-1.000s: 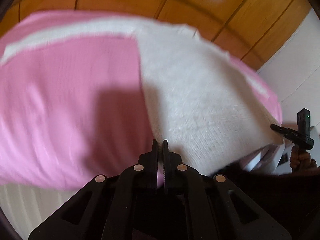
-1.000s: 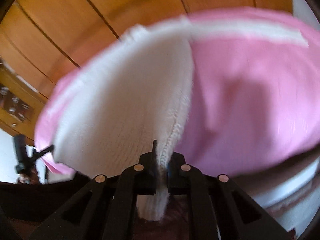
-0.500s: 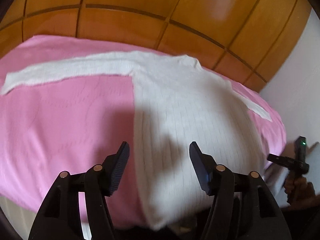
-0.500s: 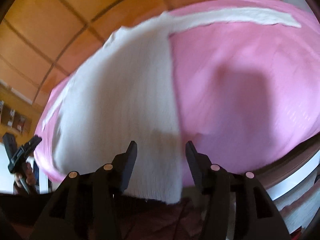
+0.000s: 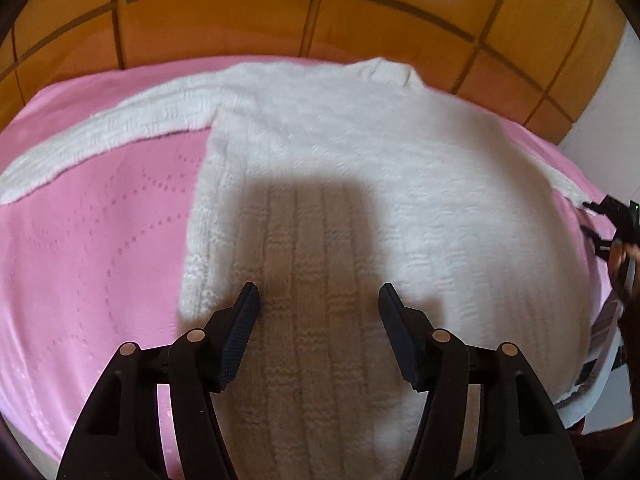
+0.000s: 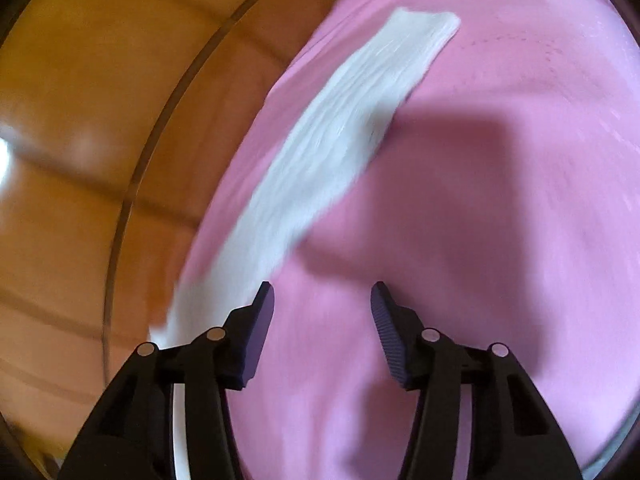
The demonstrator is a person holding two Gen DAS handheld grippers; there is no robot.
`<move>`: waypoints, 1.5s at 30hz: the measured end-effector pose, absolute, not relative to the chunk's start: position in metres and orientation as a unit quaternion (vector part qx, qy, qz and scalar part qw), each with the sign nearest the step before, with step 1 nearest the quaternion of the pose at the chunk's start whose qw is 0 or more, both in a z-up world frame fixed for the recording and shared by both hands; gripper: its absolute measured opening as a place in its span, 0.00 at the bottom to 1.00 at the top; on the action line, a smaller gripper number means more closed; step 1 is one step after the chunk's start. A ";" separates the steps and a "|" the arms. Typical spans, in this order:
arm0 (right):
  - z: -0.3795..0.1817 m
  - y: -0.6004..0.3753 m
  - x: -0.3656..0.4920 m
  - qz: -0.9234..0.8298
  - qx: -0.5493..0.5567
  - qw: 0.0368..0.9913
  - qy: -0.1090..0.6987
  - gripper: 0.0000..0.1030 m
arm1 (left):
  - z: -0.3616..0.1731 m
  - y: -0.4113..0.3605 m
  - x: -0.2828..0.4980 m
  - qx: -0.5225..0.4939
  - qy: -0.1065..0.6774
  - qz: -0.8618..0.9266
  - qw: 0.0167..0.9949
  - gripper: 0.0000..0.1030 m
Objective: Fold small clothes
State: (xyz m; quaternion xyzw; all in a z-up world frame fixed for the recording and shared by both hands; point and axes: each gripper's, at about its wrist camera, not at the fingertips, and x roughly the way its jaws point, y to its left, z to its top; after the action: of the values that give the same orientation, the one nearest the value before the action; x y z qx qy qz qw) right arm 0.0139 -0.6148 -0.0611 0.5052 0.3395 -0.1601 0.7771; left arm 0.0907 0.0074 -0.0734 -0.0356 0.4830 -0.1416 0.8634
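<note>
A: Where is the white knitted sweater (image 5: 340,184)?

B: It lies flat on the pink bedcover (image 5: 92,248), ribbed, with one sleeve (image 5: 100,140) stretched left. The left gripper (image 5: 318,302) is spread above it, holding nothing.

A: And the right gripper (image 6: 322,300)?

B: Also spread, empty, over the bedcover beside the other sleeve (image 6: 340,140).

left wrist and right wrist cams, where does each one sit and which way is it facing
Left wrist: sits on the left gripper, looking along its open fingers over the white sweater on the pink bedspread, toward wooden panelling; the right gripper shows at the far right edge.
Right wrist: sits on the right gripper, open, facing one sweater sleeve.
Shared: sweater, bedspread, panelling.
</note>
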 end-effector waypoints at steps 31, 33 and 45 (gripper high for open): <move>0.027 -0.357 0.171 0.043 0.140 0.898 0.415 0.04 | -0.063 0.008 0.118 -0.075 0.474 -0.145 0.865 0.83; 0.021 -0.308 0.169 0.078 0.106 0.895 0.427 0.05 | -0.058 0.008 0.118 -0.077 0.468 -0.150 0.868 0.83; 0.005 -0.260 0.099 0.126 0.130 0.885 0.428 0.76 | -0.028 0.008 0.132 -0.079 0.434 -0.161 0.883 0.72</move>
State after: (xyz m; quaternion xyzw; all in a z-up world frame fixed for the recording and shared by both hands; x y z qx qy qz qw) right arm 0.0988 -0.2601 0.0055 0.1300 0.4284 0.1256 0.8853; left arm 0.1323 0.0076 -0.0284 -0.0790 0.4341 -0.1610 0.8828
